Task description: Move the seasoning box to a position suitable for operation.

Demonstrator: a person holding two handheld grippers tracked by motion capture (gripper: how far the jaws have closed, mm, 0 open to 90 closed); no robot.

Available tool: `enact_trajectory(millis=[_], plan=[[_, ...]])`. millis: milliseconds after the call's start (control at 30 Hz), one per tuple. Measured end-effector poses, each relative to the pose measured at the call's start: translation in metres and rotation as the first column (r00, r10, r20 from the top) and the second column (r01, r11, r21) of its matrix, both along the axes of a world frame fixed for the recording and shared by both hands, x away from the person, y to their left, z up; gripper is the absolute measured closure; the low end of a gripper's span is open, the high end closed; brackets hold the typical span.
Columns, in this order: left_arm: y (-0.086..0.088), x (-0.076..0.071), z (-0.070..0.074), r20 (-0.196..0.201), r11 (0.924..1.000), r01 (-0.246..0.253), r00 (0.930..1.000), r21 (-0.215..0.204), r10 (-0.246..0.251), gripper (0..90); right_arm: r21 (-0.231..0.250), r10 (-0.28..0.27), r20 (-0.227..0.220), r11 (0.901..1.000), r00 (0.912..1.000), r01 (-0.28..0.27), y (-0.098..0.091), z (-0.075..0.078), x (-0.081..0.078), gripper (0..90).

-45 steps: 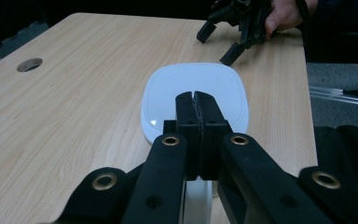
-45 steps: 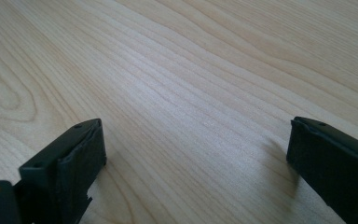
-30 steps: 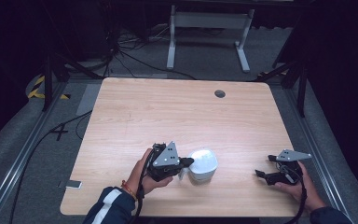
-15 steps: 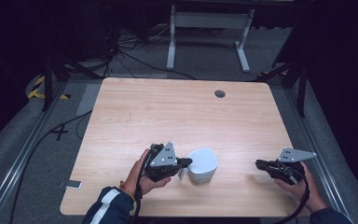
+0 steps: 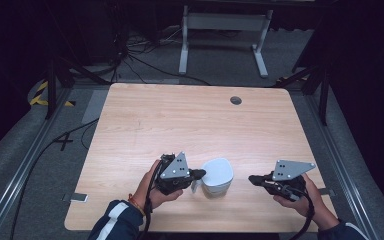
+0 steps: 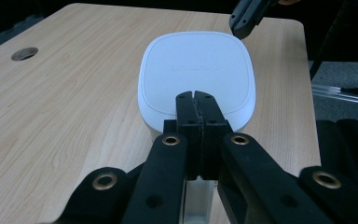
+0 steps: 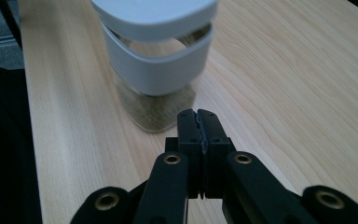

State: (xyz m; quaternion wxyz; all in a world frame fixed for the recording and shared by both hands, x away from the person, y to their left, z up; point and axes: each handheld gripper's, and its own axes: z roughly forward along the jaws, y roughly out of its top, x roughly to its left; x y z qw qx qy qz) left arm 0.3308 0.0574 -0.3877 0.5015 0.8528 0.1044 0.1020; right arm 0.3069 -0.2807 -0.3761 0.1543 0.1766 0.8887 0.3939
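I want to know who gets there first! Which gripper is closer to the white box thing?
The left gripper. Its shut fingers sit right at the white container. The right gripper, also shut, is off to the container's other side with bare table between.

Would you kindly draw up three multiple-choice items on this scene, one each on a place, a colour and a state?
1. Where does the container stand on the table?
A. by the far edge
B. near the person's edge, between the grippers
C. at the far left corner

2. What colour is its lid?
A. white
B. red
C. black

3. How do the right gripper's jaws stand?
A. wide open
B. shut with nothing between them
C. shut on the container

Answers:
1 B: the high view shows it between the left gripper and the right one.
2 A: the left gripper view shows a white top.
3 B: the right gripper view shows the jaws pressed together, short of the container.
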Motion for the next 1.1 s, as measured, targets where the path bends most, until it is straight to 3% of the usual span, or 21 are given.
enact_trajectory(millis=[300,867,1100], plan=[[0.001,-0.001,0.0,0.013,1.0,0.004,0.9999,0.006,-0.004,90.0,-0.045,0.048,0.011,0.9978,0.9988,-0.048,0.03,0.01,0.001,89.3],[0.003,0.001,-0.001,0.005,1.0,0.0,1.0,-0.002,0.0,90.0,-0.054,0.088,0.016,0.9947,0.996,-0.087,0.044,0.014,0.0,89.5],[0.004,0.001,-0.002,0.0,0.9999,-0.004,1.0,-0.01,0.004,90.0,-0.062,0.078,0.019,0.9951,0.9968,-0.077,0.045,0.015,0.001,89.6]])
